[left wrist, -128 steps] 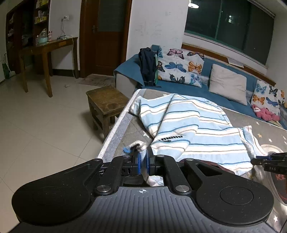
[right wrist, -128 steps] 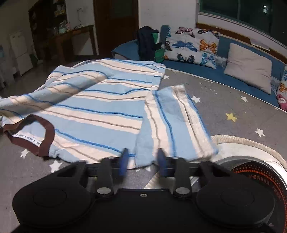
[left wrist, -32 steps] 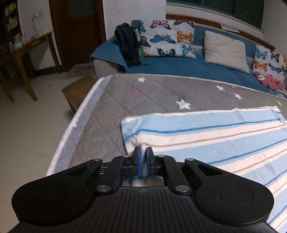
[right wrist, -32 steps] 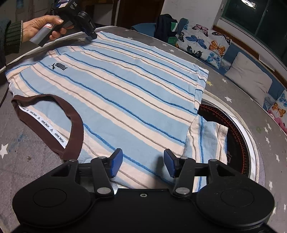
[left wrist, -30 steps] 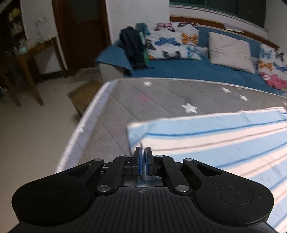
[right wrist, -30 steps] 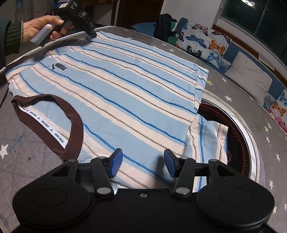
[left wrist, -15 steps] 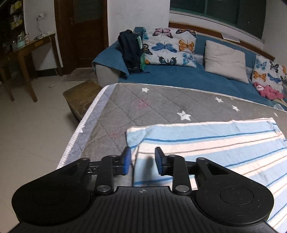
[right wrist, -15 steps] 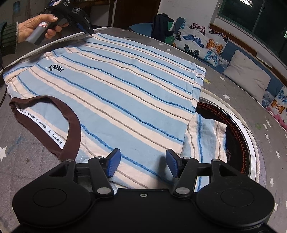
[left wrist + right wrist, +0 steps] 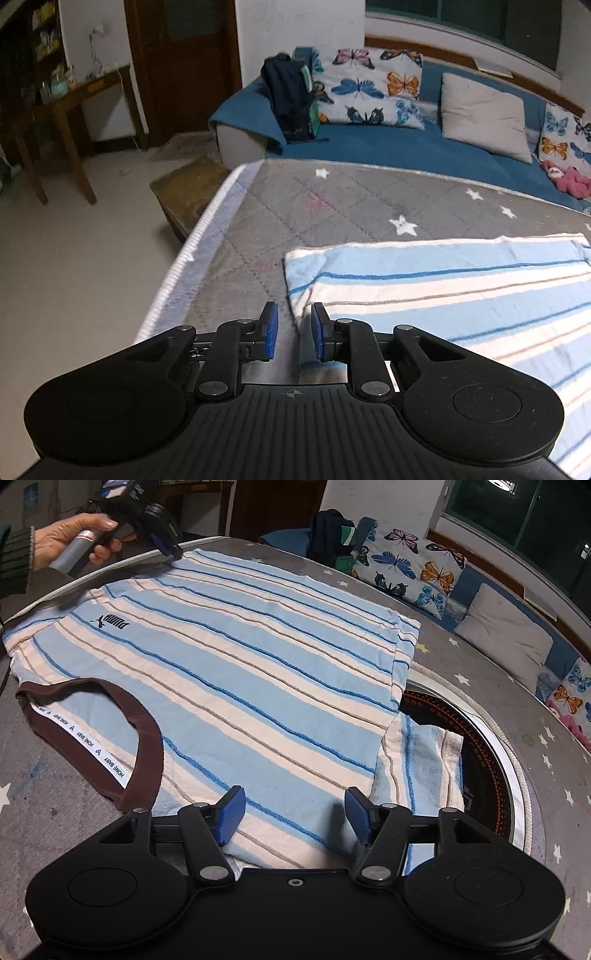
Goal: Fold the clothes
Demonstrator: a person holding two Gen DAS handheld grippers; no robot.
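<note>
A light-blue and cream striped shirt (image 9: 258,672) with a brown collar (image 9: 144,738) lies spread flat on the grey star-print mattress (image 9: 332,206). My left gripper (image 9: 293,332) hovers at the shirt's (image 9: 461,295) hem corner near the mattress edge. Its jaws are closing with a gap still showing; the cloth's edge runs between them untouched. From the right wrist view, a hand (image 9: 74,535) holds this left gripper (image 9: 168,548) at the far corner. My right gripper (image 9: 295,812) is over the shoulder beside the collar, jaws opening, nothing pinched. A sleeve (image 9: 421,768) lies to its right.
A round dark disc (image 9: 480,746) with a white rim lies under the sleeve side. Beyond the mattress is a blue sofa (image 9: 406,147) with butterfly pillows and a dark backpack (image 9: 291,99). A wooden stool (image 9: 184,192) and a desk (image 9: 66,103) stand on the tiled floor at left.
My left gripper, shut on the shirt's corner a second ago, has let it go and drawn back slightly. The right gripper's jaws have spread a little wider. The shirt now lies flat.
</note>
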